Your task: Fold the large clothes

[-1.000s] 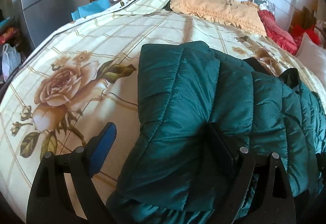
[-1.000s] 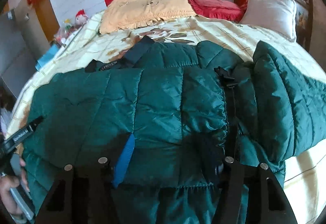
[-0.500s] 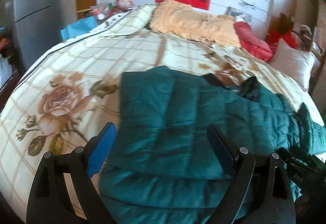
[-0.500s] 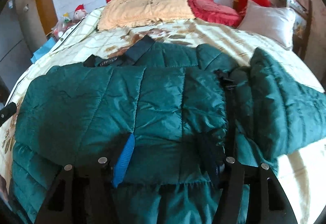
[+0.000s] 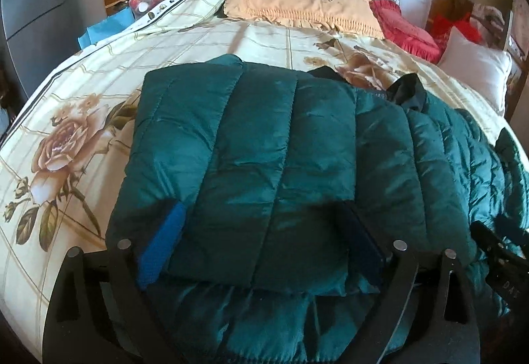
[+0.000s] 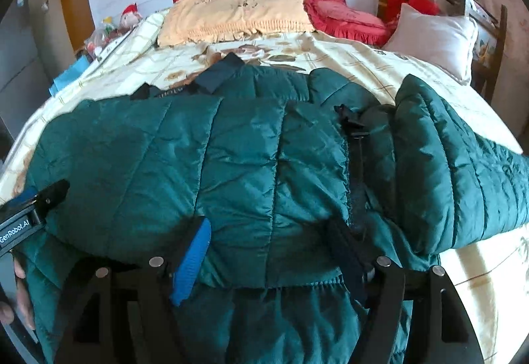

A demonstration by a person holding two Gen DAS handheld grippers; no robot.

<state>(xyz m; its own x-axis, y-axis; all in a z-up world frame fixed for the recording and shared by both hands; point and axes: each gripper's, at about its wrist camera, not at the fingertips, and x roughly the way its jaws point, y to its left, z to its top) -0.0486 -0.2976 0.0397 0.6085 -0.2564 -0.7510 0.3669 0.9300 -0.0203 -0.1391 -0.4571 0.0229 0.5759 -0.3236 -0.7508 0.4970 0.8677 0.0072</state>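
A dark green quilted puffer jacket (image 5: 271, 145) lies on the bed, its left sleeve folded across the body. It also fills the right wrist view (image 6: 231, 165), where its right sleeve (image 6: 446, 172) lies out to the right. My left gripper (image 5: 261, 238) is open, its fingers spread just over the folded sleeve's near end. My right gripper (image 6: 267, 251) is open over the sleeve cuff near the jacket's front zip (image 6: 355, 172). The left gripper shows at the left edge of the right wrist view (image 6: 29, 215).
The bed has a cream floral cover (image 5: 66, 139). A yellow pillow (image 5: 297, 3), a red cushion (image 5: 406, 29) and a white pillow (image 5: 472, 72) lie at its head. Toys and a blue bag (image 5: 109, 29) sit at the far left. A wooden chair (image 6: 486, 29) stands right.
The left gripper drew back from the sleeve, then came down close over it again. The right gripper has hardly moved. The jacket lies as before.
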